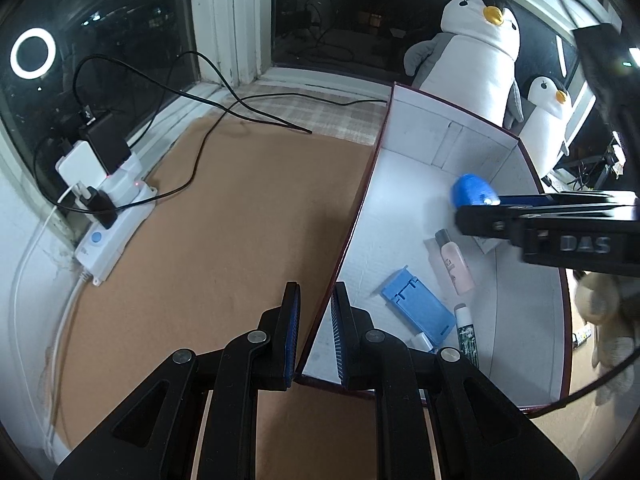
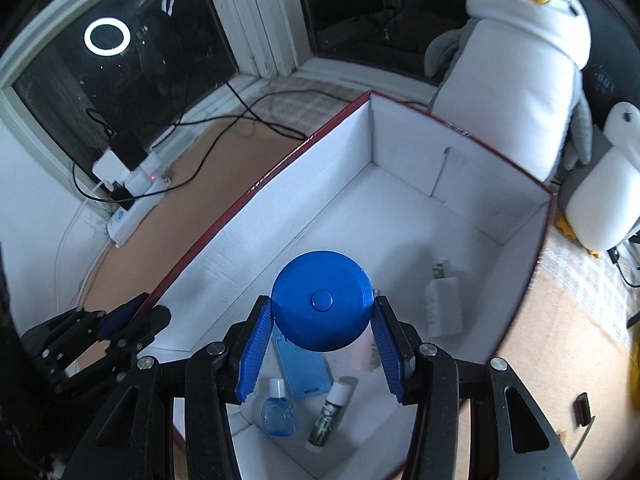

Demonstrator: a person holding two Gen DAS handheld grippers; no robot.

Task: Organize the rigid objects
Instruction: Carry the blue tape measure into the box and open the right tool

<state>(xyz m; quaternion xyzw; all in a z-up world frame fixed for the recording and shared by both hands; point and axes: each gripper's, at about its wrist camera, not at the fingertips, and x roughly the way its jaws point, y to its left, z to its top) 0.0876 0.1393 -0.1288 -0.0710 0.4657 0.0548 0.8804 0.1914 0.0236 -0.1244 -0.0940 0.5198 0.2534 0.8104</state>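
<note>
your right gripper (image 2: pixel 322 330) clamps the blue disc (image 2: pixel 320 306) over the box (image 2: pixel 256 196); left gripper (image 1: pixel 316 332) pinches its wall; several items already inside.

Black claws (image 2: pixel 322 344) (blue ribbed pads)

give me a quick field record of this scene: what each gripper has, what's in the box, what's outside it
left gripper: shut on the box's left wall
right gripper: shut on blue round disc, held over the box
box: white inside, red rim, open top
in box: blue flat holder, pink bottle, small blue bottle, white-capped tube, white charger
outside: power strip, two plush penguins
</note>
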